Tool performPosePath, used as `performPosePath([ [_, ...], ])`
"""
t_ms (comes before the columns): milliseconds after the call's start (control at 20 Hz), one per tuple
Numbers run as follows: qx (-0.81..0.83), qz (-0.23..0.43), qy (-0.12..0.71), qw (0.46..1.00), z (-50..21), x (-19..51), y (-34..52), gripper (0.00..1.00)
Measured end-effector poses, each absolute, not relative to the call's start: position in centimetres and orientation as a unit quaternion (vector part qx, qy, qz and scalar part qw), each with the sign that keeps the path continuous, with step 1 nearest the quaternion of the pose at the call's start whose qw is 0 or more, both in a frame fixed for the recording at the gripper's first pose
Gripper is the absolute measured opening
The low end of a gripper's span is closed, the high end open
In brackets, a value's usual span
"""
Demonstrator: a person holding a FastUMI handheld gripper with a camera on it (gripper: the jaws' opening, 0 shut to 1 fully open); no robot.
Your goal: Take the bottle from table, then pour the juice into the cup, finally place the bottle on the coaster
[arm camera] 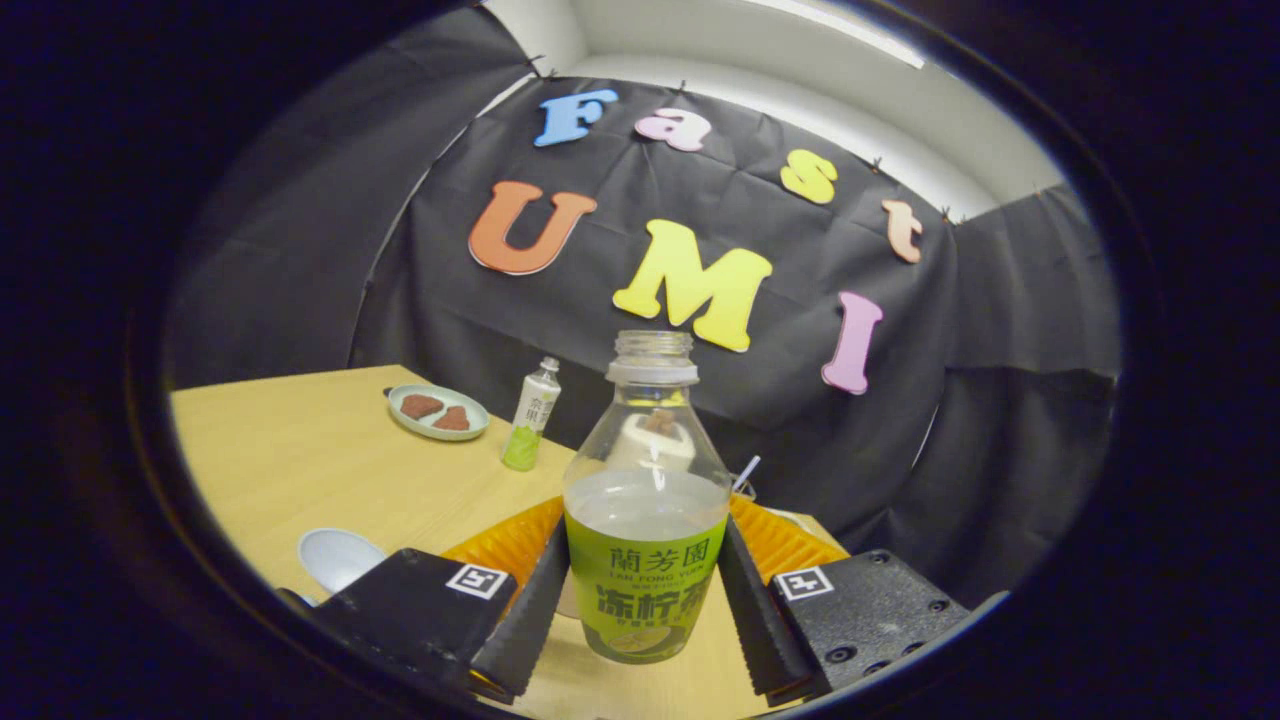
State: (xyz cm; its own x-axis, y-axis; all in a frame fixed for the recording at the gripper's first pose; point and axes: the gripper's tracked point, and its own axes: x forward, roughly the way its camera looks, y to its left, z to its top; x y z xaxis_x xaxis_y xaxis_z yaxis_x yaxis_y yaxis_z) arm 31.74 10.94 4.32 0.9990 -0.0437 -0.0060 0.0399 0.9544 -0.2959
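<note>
An uncapped clear bottle (pixel 645 560) with a green label stands upright between my fingers, about half full of pale juice. My gripper (pixel 643 535) is shut on it, one finger pressing each side of the label. An orange ribbed coaster (pixel 503 545) lies on the wooden table (pixel 330 470) just behind the bottle and spreads out past both fingers. A white cup (pixel 338 557) sits on the table beside the left finger. Through the bottle's clear neck a blurred pale thing shows, too unclear to name.
Beyond the coaster, near the table's far edge, stand a small green-and-white bottle (pixel 531 415) and a pale plate (pixel 437 412) holding two brown pieces. A thin white stick (pixel 746 471) pokes up just right of the held bottle. Black cloth walls close in behind.
</note>
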Motion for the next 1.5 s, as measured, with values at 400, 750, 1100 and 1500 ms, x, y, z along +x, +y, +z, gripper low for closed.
performPosePath([
  [400,-0.075,0.015,0.026,0.997,2.1,38.0,11.8,0.83],
  [750,-0.065,0.027,0.022,0.997,-0.1,42.2,12.0,0.82],
  [1100,-0.034,0.027,0.037,0.998,-1.5,44.1,11.7,0.83],
  [1500,-0.016,0.020,0.037,0.999,-1.9,44.3,11.0,0.85],
])
